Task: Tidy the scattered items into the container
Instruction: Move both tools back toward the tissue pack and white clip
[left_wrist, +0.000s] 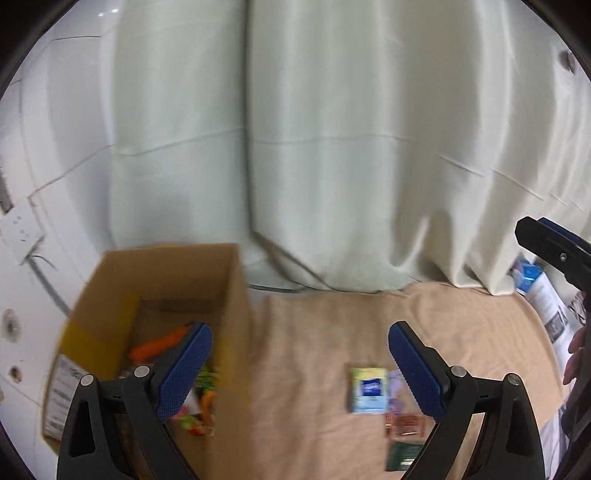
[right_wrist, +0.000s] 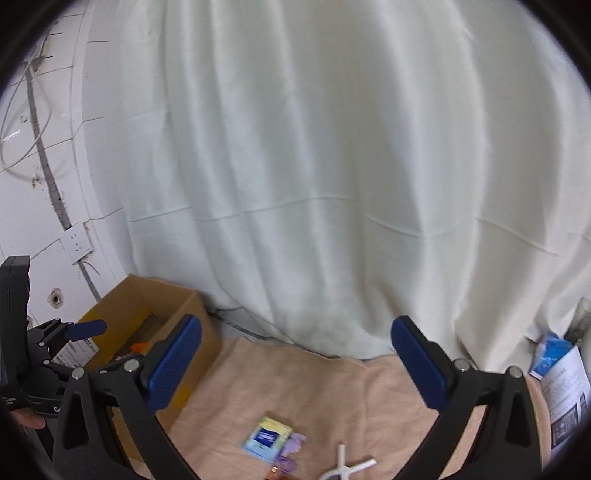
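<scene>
A cardboard box (left_wrist: 236, 295) stands at the left on a beige cloth (left_wrist: 314, 350), holding an orange item (left_wrist: 157, 347) and colourful packets. My left gripper (left_wrist: 299, 332) hangs open and empty, its left finger over the box. On the cloth lie a blue-green packet (left_wrist: 368, 389), a purple item (left_wrist: 396, 380), a copper packet (left_wrist: 406, 424) and a dark green packet (left_wrist: 400, 456). My right gripper (right_wrist: 295, 325) is open and empty above the cloth (right_wrist: 332, 387), behind the blue-green packet (right_wrist: 267, 437), the purple item (right_wrist: 293, 448) and a white plastic piece (right_wrist: 347, 467). The box (right_wrist: 192, 314) is to its left.
A pale curtain (left_wrist: 332, 147) hangs behind the cloth. A tiled wall with a socket (right_wrist: 75, 242) rises behind the box. A blue carton (right_wrist: 552, 352) and a printed booklet (right_wrist: 565, 391) lie at the far right. A hand (left_wrist: 576, 354) shows at the right edge.
</scene>
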